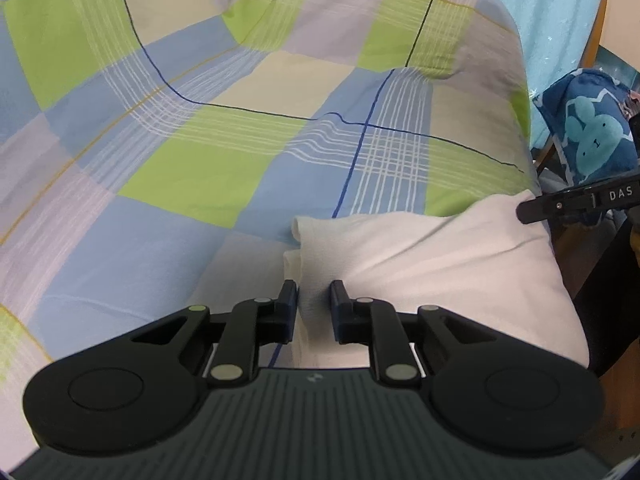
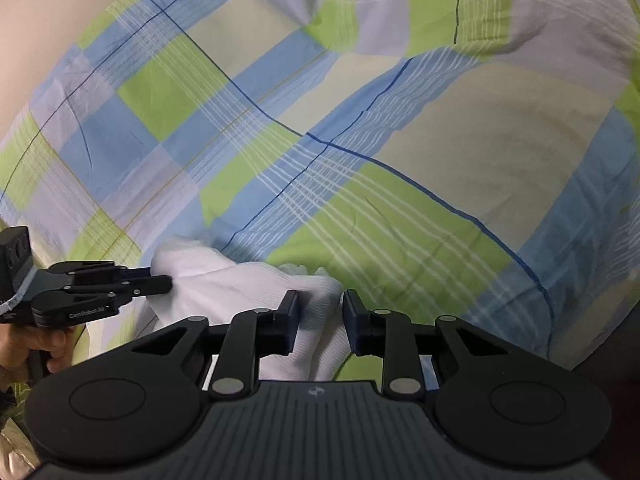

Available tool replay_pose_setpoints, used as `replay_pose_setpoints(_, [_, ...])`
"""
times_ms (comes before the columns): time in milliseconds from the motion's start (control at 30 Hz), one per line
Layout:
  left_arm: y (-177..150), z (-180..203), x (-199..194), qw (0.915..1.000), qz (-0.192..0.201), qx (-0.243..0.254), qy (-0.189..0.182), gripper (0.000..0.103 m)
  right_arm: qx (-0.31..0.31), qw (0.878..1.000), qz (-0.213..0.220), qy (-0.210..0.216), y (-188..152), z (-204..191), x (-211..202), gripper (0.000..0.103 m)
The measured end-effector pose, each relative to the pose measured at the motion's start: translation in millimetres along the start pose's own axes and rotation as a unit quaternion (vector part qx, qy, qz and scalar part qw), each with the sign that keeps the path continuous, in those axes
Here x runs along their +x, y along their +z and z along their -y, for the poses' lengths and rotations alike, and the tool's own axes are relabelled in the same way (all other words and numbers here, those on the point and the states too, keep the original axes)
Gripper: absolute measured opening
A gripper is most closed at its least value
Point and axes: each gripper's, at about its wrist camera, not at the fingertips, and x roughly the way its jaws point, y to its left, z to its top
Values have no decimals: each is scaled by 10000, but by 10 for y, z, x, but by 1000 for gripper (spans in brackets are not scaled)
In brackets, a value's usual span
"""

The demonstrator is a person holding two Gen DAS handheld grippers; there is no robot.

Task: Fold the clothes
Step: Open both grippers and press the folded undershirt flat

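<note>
Two grippers meet on one white garment (image 1: 420,264), which lies folded on the checked bedsheet (image 1: 224,152) near the bed's edge. From the left wrist we see the left gripper (image 1: 314,304) with its fingers narrowed onto a raised ridge of the white cloth; the fabric fills the small gap between the pads, so we read it as pinching the garment at its near left edge. Ahead and to the right of that tool, the tip of the right gripper (image 1: 528,210) touches the garment's far right corner, where the cloth lifts slightly.

From the right wrist we see the right gripper (image 2: 320,314) with a bunched fold of the same garment (image 2: 224,284) between its pads, the fingers drawn close on it. To its left, the left gripper (image 2: 166,280) shows side-on with its fingers pressed onto the cloth's other end, and a hand (image 2: 44,344) wraps its handle below. Between the two tools the cloth sags a little and creases.

Beyond both tools the sheet spreads in green, blue, lilac and cream squares, rumpled in places. Far to the right of the left tool hangs a blue cloth with rabbit figures (image 1: 592,136), in front of a pale turquoise curtain (image 1: 560,12).
</note>
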Motion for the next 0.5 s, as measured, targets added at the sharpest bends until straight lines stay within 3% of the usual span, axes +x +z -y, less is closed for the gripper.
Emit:
replay_pose_setpoints(67, [-28,43,-92,9997,-17,155,176,15,-80,9999,70,-90,-4,-22,-60,39])
replay_pose_setpoints(167, [-101,134,-251,9977,-27,499,468,15,-329,9992,144,-169,-67,-101,-172,40])
replay_pose_setpoints(300, [-285,396,-401,9874,-122,1368,790,15,-800,9964,193,-199,-208,-256,-338,43])
replay_pose_setpoints(367, [-393,527,-445,9783,-194,1884,843,16,-1035,9942,217,-214,-279,-334,-421,45])
replay_pose_setpoints(500, [-585,779,-459,9494,-427,2983,882,19,-1671,9856,151,-204,-447,-531,-502,48])
